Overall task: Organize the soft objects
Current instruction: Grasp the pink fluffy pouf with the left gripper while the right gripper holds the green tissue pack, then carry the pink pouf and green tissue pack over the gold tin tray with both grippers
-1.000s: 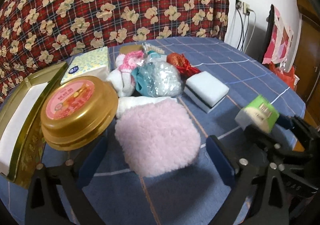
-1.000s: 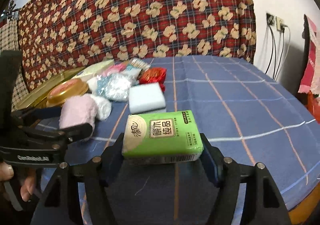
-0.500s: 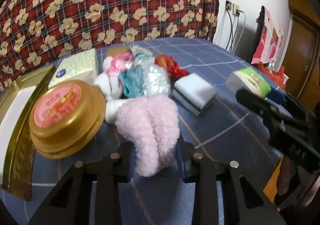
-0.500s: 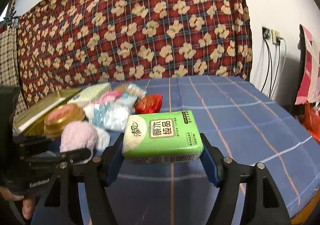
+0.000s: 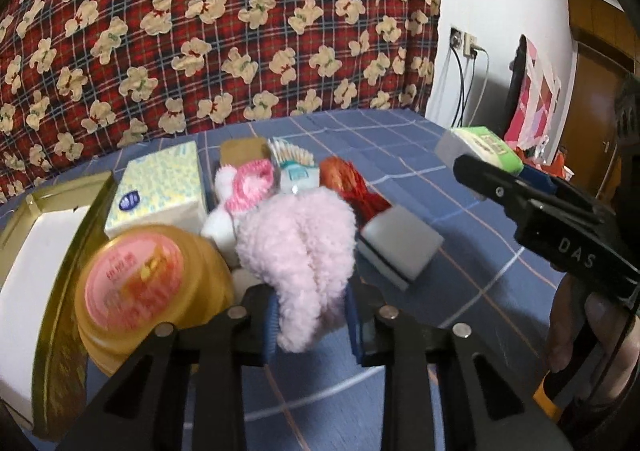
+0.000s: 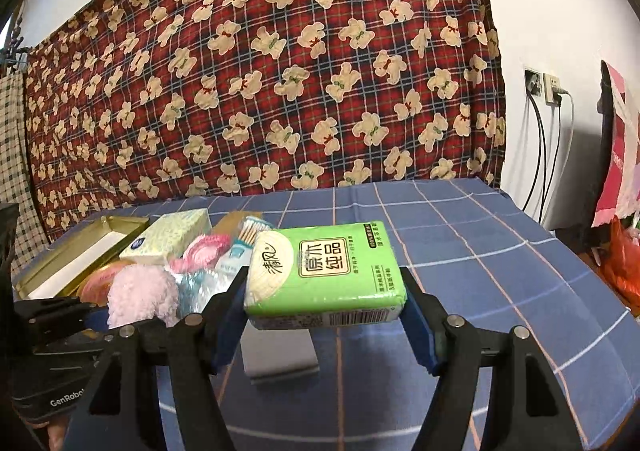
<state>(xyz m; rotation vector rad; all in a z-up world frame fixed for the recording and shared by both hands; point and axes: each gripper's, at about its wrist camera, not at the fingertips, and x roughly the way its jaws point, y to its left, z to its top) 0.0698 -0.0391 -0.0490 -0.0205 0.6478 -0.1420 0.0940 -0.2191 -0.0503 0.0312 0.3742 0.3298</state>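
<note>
My left gripper [image 5: 310, 325] is shut on a fluffy pink cloth [image 5: 298, 251] and holds it up off the blue checked table [image 5: 460, 227]; the cloth also shows in the right wrist view [image 6: 142, 297]. My right gripper [image 6: 322, 317] is shut on a green tissue pack [image 6: 326, 275], held in the air to the right; the pack also shows in the left wrist view [image 5: 486, 145]. Behind the cloth lies a pile: a pink-and-white sock [image 5: 246, 187], a red mesh item [image 5: 350, 183], a white sponge block [image 5: 400, 247].
A round gold tin with a pink lid [image 5: 136, 283] sits at the left, beside an open gold box [image 5: 52, 251] and a pale tissue box [image 5: 160, 187]. A patterned red curtain [image 6: 280, 71] hangs behind the table. Wall sockets with cables [image 6: 548, 91] are at the right.
My left gripper closed on the pink cloth and lifted it off the table. My right gripper rose with the green tissue pack still held.
</note>
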